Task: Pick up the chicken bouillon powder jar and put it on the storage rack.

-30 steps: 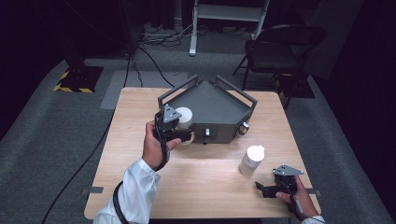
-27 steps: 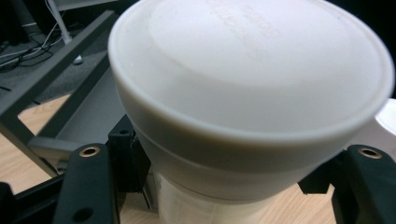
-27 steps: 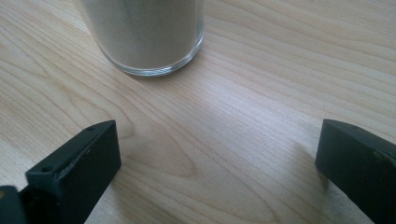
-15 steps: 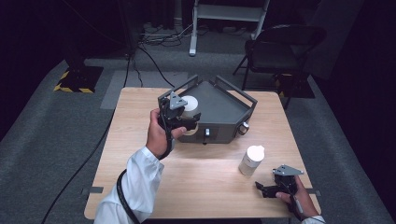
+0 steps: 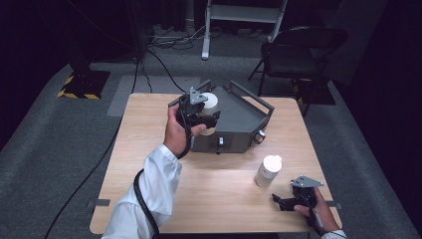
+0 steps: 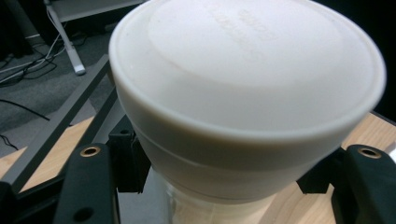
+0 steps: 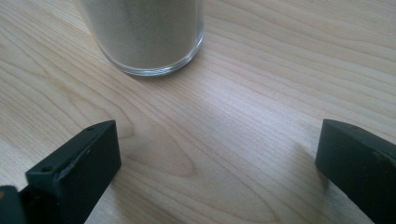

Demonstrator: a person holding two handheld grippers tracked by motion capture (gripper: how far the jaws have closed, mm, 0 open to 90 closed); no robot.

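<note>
Two jars on the counter, one held over the metal case

The metal case [image 5: 239,122] sits at the far middle of the counter [image 5: 149,149], its handles at the far side. The left gripper [image 5: 199,112] is at the case's near-left corner, above it, with a lidded jar [image 6: 243,93] clamped between its jaws. A second lidded jar [image 5: 267,171] stands upright on the counter before the case, toward the right. The right gripper [image 5: 294,199] rests near the counter's near-right corner, just right of and before that jar, jaws spread toward it. A chair [image 5: 298,50] stands on the floor behind the counter, to the right
</note>
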